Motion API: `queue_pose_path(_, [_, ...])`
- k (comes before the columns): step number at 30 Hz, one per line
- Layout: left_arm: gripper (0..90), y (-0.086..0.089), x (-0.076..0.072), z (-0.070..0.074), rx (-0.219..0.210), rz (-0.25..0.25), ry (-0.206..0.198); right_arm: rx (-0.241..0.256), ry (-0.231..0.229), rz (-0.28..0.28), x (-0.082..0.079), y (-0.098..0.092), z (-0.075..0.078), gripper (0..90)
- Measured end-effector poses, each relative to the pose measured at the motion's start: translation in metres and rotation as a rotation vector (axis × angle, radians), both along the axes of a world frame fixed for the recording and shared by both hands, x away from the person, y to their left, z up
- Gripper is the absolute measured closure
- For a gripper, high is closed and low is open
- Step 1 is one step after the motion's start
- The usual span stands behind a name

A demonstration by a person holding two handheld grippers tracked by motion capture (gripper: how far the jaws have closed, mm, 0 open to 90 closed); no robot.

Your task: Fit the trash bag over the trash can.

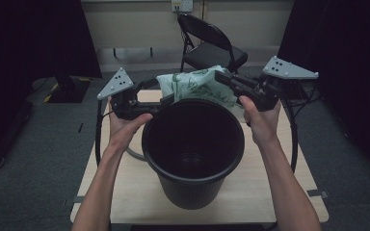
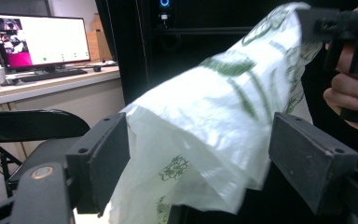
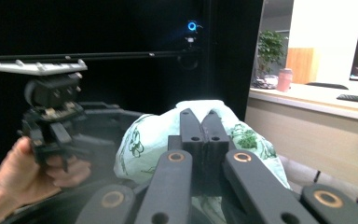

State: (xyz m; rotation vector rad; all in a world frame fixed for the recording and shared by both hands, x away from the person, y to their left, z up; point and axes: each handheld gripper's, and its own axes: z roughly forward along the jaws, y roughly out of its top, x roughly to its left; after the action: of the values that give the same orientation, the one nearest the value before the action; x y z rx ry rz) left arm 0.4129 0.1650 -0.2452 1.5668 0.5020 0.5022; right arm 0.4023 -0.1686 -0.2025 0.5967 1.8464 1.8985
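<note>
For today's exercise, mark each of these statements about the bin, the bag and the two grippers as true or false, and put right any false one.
1. The right gripper is shut on the plastic bag. True.
2. The left gripper is clamped tight on the bag. False: its jaws stand wide apart, with the bag between them.
3. The black bin stands upright on the wooden table. True.
4. The bag already lines the inside of the bin. False: it is held up behind the bin's far rim.
5. The bag is plain black. False: it is whitish with green print.
</note>
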Motion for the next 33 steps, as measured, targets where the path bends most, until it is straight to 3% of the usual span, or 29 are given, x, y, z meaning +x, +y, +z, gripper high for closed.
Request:
queue_pose_path(2, [20.5,-0.002,0.001,0.001,0.007,-0.004,-0.005,-0.005,-0.005,0.007,-0.001,0.004,0.004,90.0])
queue_pose_path(3, [27.1,-0.002,0.001,0.002,0.015,-0.003,-0.004,-0.009,-0.006,0.012,-0.001,0.006,0.005,90.0])
queue_pose_path(7, [75.6,-0.004,0.0,0.001,0.069,-0.022,-0.022,-0.019,0.002,0.022,-0.002,0.007,-0.001,90.0])
queue_pose_path(10, [89.7,-0.003,-0.003,0.002,0.064,-0.046,-0.013,-0.024,0.017,0.02,0.001,0.004,-0.006,90.0])
queue_pose_path(16, [90.0,0.002,-0.016,0.011,0.02,-0.084,-0.043,-0.034,0.025,0.02,0.002,-0.002,-0.01,85.6])
queue_pose_path(24, [90.0,0.001,-0.045,0.034,-0.036,-0.152,-0.121,-0.026,0.001,0.045,-0.007,-0.001,0.001,90.0])
queue_pose_path(27, [90.0,0.002,-0.049,0.036,-0.038,-0.159,-0.132,-0.032,-0.009,0.052,-0.011,0.001,0.003,90.0])
queue_pose_path(29, [82.0,0.007,-0.051,0.034,-0.059,-0.149,-0.134,-0.04,-0.01,0.052,-0.012,0.001,0.0,90.0])
queue_pose_path(32, [51.0,0.017,-0.052,0.031,-0.08,-0.072,-0.151,-0.039,0.003,0.055,-0.014,-0.002,-0.008,90.0])
queue_pose_path(33, [43.5,0.018,-0.052,0.03,-0.083,-0.069,-0.157,-0.038,0.009,0.059,-0.014,-0.003,-0.01,90.0])
